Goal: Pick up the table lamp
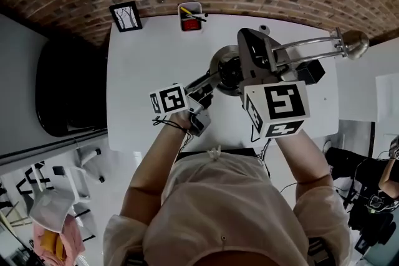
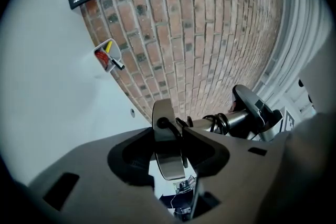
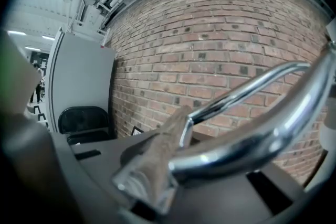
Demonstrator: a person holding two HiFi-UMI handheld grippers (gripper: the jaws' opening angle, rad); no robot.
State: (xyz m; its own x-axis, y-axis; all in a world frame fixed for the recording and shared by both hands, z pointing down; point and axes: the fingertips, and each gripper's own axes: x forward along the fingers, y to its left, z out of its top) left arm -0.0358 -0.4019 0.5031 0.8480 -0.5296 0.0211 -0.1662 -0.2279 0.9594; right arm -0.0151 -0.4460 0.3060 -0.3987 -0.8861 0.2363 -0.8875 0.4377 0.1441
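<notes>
The table lamp has a round metal base [image 1: 225, 69], a chrome arm [image 1: 310, 45] and a small metal head [image 1: 355, 43] at the right. It hangs above the white table [image 1: 143, 65]. My left gripper [image 1: 209, 85] comes from the lower left, and its jaws clamp the rim of the base [image 2: 167, 147]. The lamp's stem [image 2: 228, 119] with its coiled cable runs off to the right in the left gripper view. My right gripper [image 1: 257, 54] is shut on the chrome arm [image 3: 252, 139] next to a metal bracket [image 3: 152, 162].
A small framed picture [image 1: 125, 16] and a pen holder [image 1: 191, 16] stand at the table's far edge against the brick wall. A black chair [image 1: 59, 90] is left of the table. Cables and gear lie on the floor at the right.
</notes>
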